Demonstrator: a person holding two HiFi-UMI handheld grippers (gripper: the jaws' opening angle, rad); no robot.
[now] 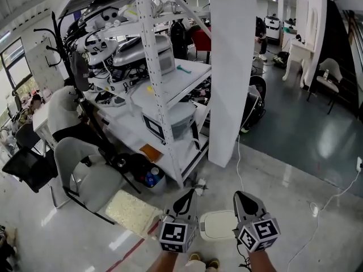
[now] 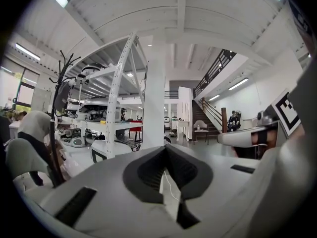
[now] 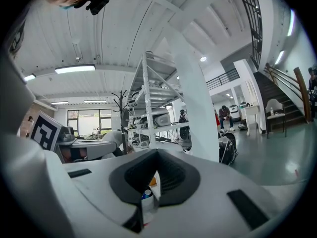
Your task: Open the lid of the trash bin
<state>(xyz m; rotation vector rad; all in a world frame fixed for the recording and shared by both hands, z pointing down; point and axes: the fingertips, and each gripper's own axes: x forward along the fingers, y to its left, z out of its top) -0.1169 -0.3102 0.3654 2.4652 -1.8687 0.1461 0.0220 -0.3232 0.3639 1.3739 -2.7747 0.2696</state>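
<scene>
On floor, below both grippers: trash bin [image 1: 218,225], white lid down
Left gripper [image 1: 188,196]: jaws together, empty
Right gripper [image 1: 242,199]: jaws together, empty
Handling: probably light, stiff, smooth plastic; lift at lid's edge

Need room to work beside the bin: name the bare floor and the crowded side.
Bare floor right of the trash bin, out past the white pillar. Left is crowded: mat, grey chair, shelf rack.

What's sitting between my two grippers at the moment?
The white trash bin, lid seemingly shut, sits on the floor between the left gripper and right gripper; the head view shows it.
</scene>
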